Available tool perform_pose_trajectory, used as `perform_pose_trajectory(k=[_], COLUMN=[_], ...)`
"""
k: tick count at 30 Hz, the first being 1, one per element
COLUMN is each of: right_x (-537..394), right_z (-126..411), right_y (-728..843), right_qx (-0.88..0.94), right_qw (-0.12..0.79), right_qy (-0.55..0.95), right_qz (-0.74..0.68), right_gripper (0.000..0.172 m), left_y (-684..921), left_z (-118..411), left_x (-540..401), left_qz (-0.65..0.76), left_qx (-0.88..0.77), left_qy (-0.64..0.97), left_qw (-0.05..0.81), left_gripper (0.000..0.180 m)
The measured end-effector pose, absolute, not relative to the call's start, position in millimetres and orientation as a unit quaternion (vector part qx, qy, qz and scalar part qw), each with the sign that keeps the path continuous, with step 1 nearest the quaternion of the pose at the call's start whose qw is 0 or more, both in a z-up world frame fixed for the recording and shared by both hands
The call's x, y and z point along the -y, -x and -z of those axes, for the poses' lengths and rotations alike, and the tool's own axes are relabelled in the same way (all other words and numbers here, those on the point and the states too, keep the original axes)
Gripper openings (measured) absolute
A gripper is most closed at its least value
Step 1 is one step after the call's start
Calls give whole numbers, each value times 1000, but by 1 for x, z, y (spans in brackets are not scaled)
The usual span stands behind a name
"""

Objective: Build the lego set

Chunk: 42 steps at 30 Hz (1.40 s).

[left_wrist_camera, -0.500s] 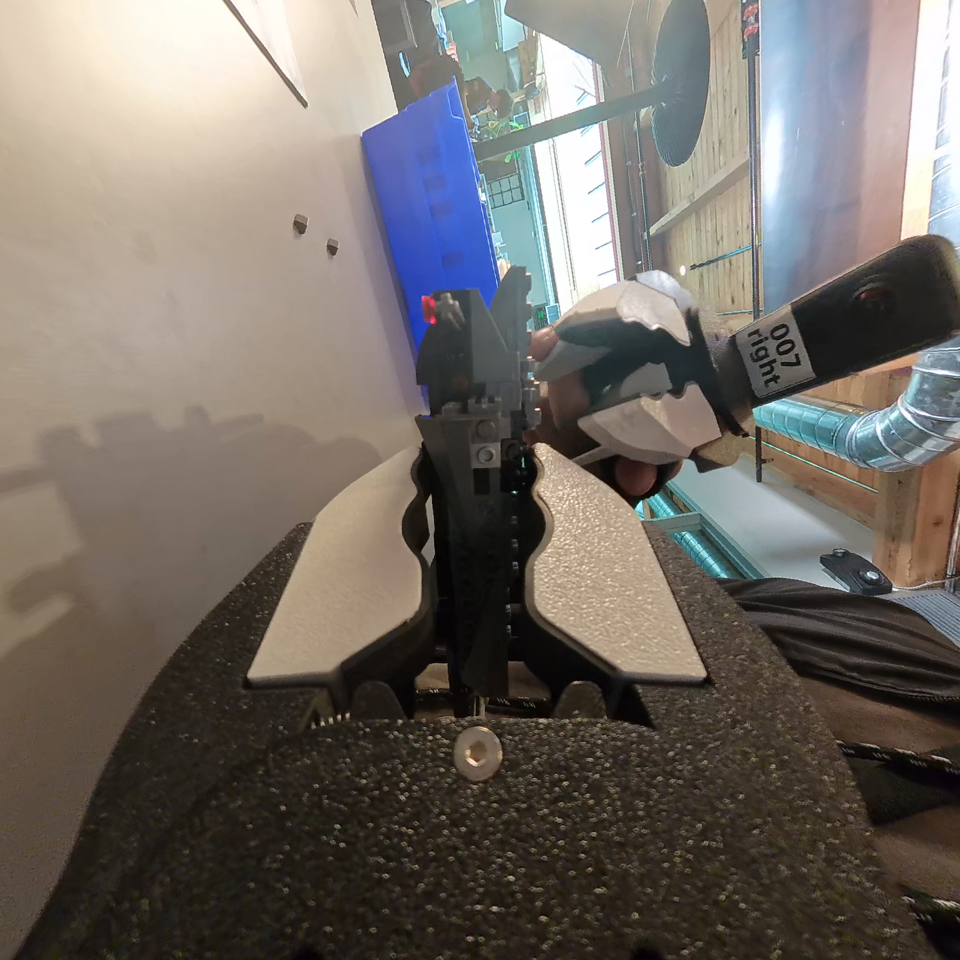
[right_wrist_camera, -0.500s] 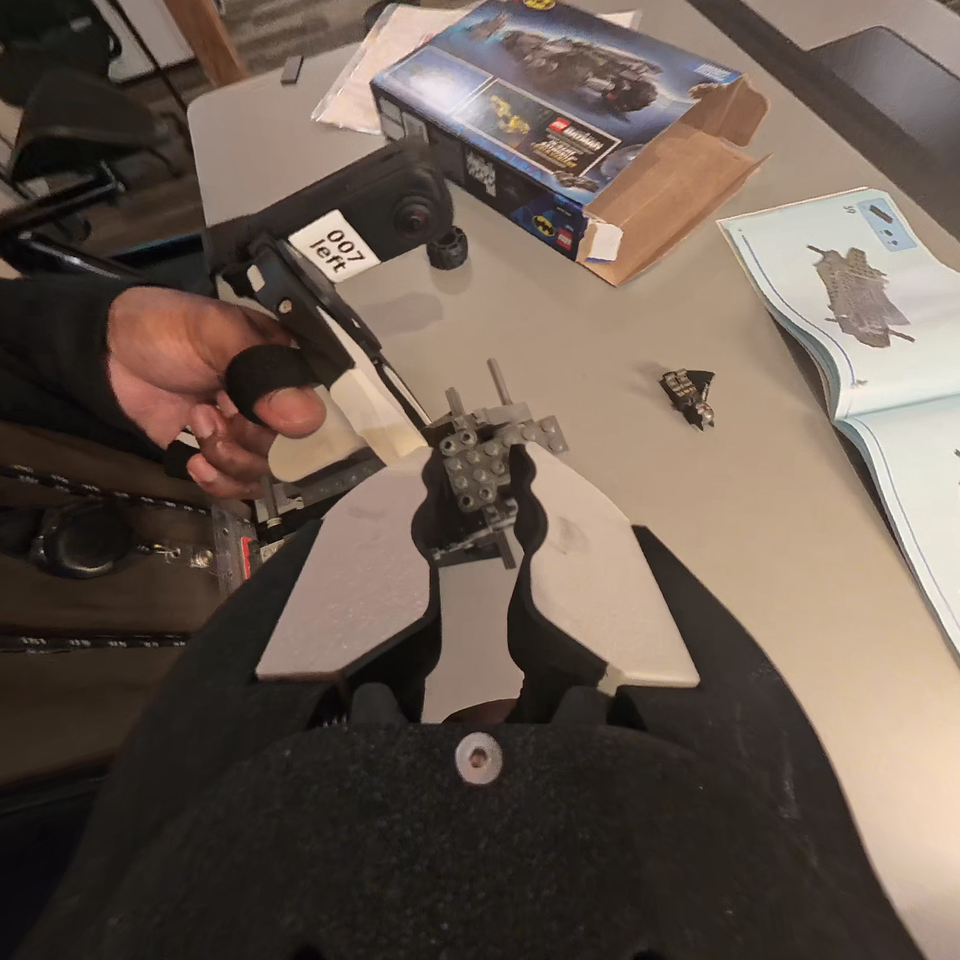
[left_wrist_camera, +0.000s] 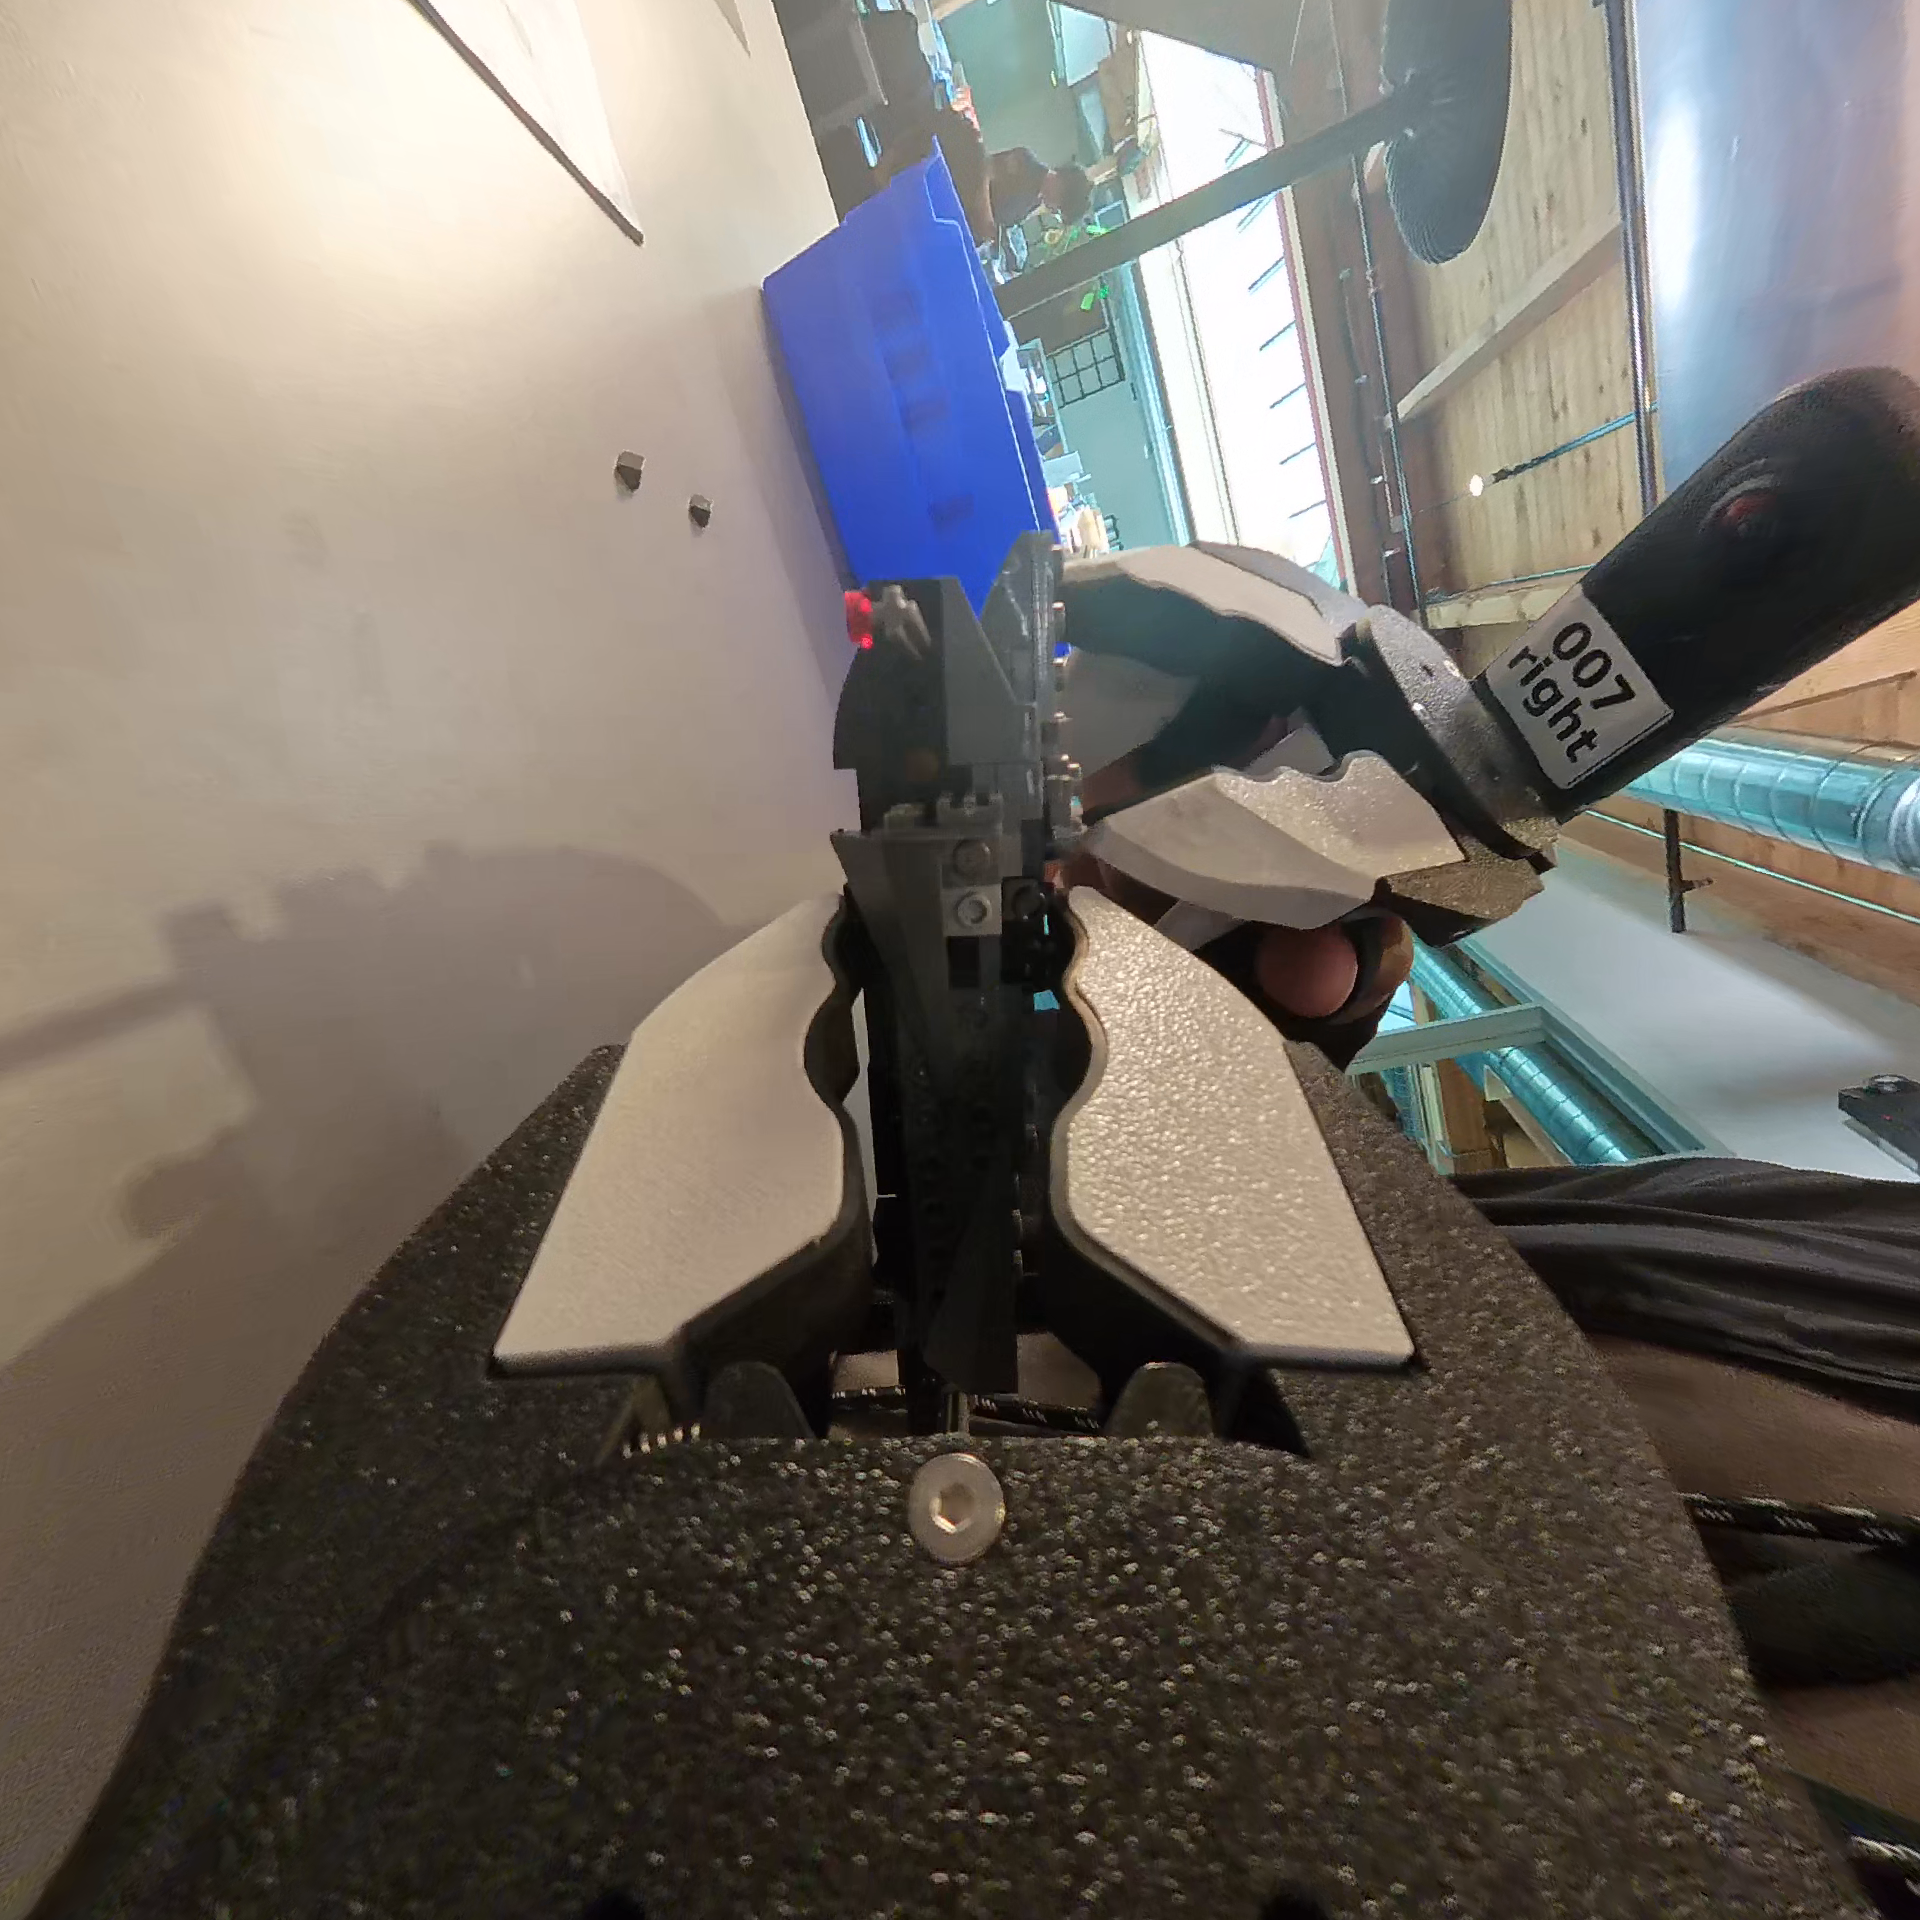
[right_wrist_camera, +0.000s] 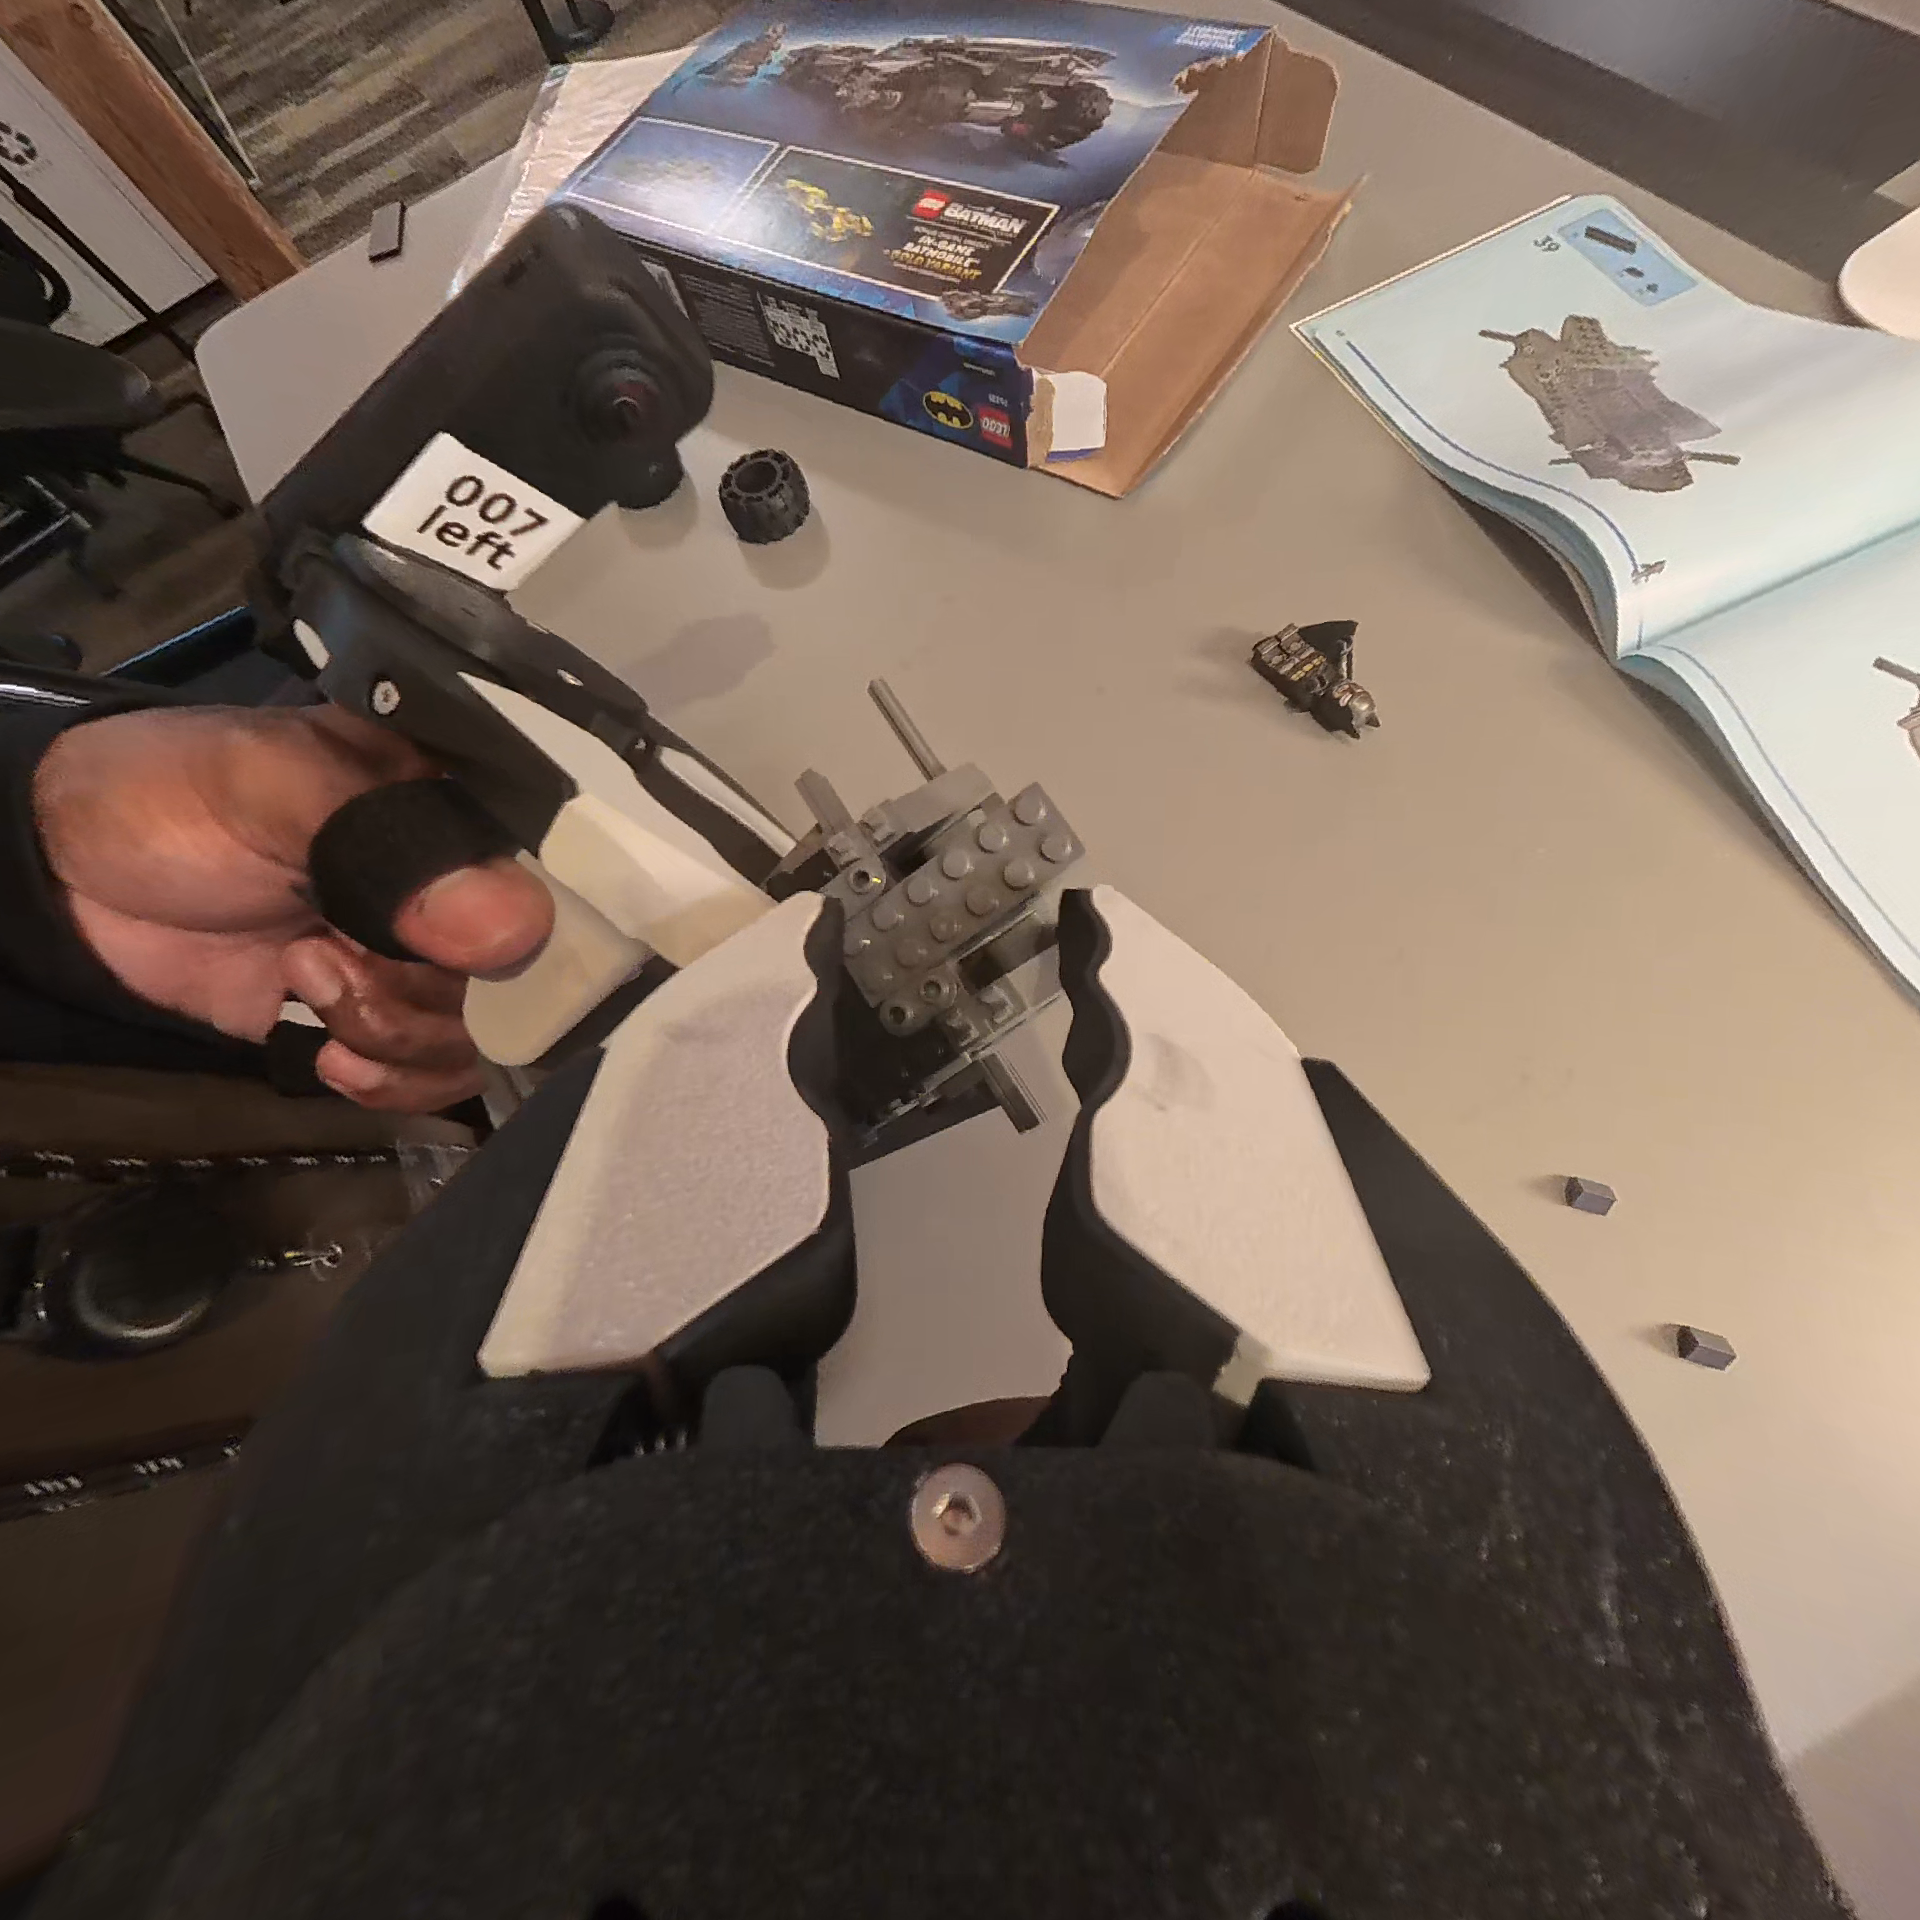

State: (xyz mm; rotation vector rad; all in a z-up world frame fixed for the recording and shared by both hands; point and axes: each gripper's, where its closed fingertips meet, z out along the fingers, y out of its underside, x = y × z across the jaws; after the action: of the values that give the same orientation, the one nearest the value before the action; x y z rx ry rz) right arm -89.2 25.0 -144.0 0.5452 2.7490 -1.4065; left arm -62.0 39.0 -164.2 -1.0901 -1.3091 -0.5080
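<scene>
A dark grey brick-built model [left_wrist_camera: 935,727] with a small red stud at its top is clamped between the pads of my left gripper [left_wrist_camera: 951,925], held upright off the grey table [right_wrist_camera: 1351,935]. In the right wrist view its grey studded plate end [right_wrist_camera: 966,883] and thin axles stand between the fingers of my right gripper [right_wrist_camera: 951,914], which is open, with a gap showing at the right pad [right_wrist_camera: 1091,966]. The left gripper's fingers [right_wrist_camera: 644,883] come in from the left, held by a hand. The right gripper also shows in the left wrist view [left_wrist_camera: 1081,727], fingers spread beside the model.
On the table lie an opened dark blue cardboard box [right_wrist_camera: 935,208], an open instruction booklet [right_wrist_camera: 1662,436], a black wheel [right_wrist_camera: 764,497], a small dark figure [right_wrist_camera: 1314,675] and two tiny dark pieces [right_wrist_camera: 1588,1195] [right_wrist_camera: 1704,1374]. A blue bin [left_wrist_camera: 894,384] stands farther off. Only a small space, under 4 cm, lies between the two pairs of fingers. The small dark figure [right_wrist_camera: 1314,675] is about 20 centimetres from both grippers' fingertips.
My right gripper's jaws have spread wider around the model's studded end and stand off it on the right side. The left gripper's hold on the model has not changed.
</scene>
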Motion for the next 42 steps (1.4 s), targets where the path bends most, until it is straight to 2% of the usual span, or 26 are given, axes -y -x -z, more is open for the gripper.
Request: perform_pose_trajectory(k=[26,42], right_x=[-22,-23], right_z=[143,122], right_y=[98,91], right_qx=[-876,-872], right_qw=[-2,-25], right_qy=[-171,-146], right_qz=[451,466], right_gripper=[42,46], left_y=[67,66], left_z=[165,147], left_x=[-34,-33], left_qz=[156,44], left_qx=[567,513], left_qy=[521,579], left_qw=[619,633], left_gripper=[35,35])
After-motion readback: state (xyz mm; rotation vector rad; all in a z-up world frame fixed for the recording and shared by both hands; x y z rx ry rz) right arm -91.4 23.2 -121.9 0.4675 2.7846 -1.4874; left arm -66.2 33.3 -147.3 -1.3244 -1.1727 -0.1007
